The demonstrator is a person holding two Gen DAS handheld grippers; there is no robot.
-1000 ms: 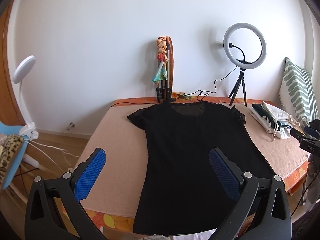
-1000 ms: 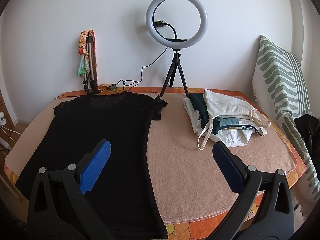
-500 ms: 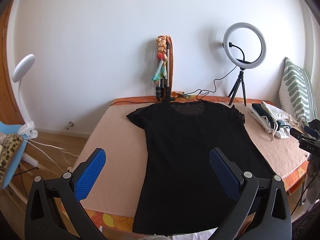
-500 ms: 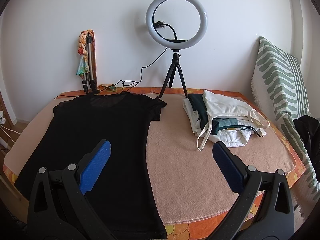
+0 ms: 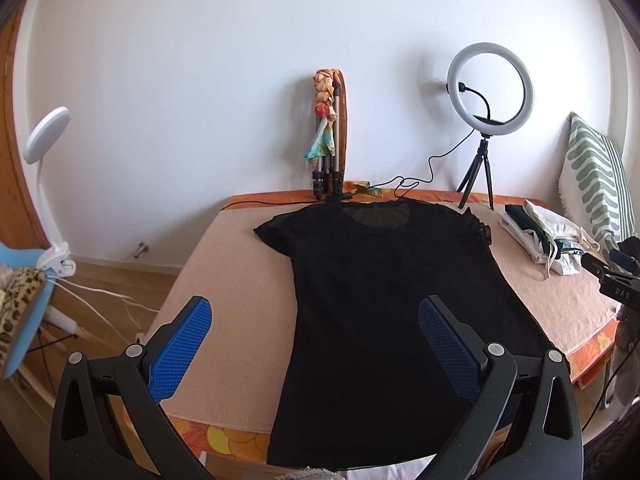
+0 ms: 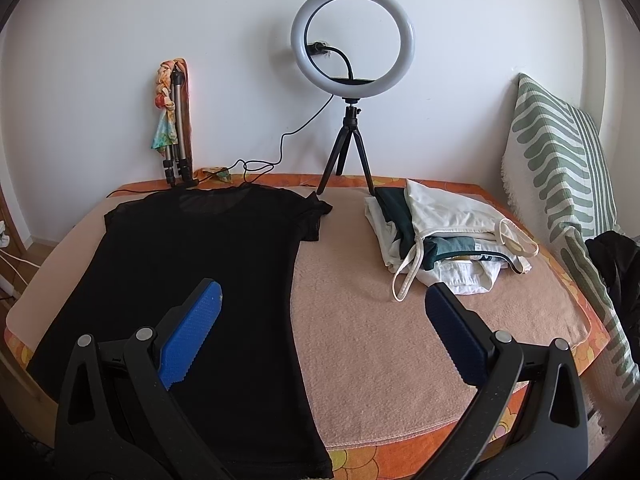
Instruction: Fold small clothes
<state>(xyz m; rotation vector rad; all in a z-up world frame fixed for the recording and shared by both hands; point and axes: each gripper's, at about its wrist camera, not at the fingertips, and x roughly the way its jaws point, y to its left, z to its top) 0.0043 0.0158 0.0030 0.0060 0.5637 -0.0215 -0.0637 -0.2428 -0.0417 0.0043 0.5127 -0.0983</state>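
Little has changed over the past second: the black shirt point(image 5: 384, 300) still lies flat on the bed point(image 6: 400, 340), unfolded, neckline far. The left hand-held gripper point(image 5: 314, 352) and right hand-held gripper point(image 6: 322, 328) hover near its hem, both spread wide and empty, folding apparently not yet begun.

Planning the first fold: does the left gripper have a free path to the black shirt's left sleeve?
Probably yes. The left gripper is open and empty, and the sleeve of the black shirt lies flat, uncovered.
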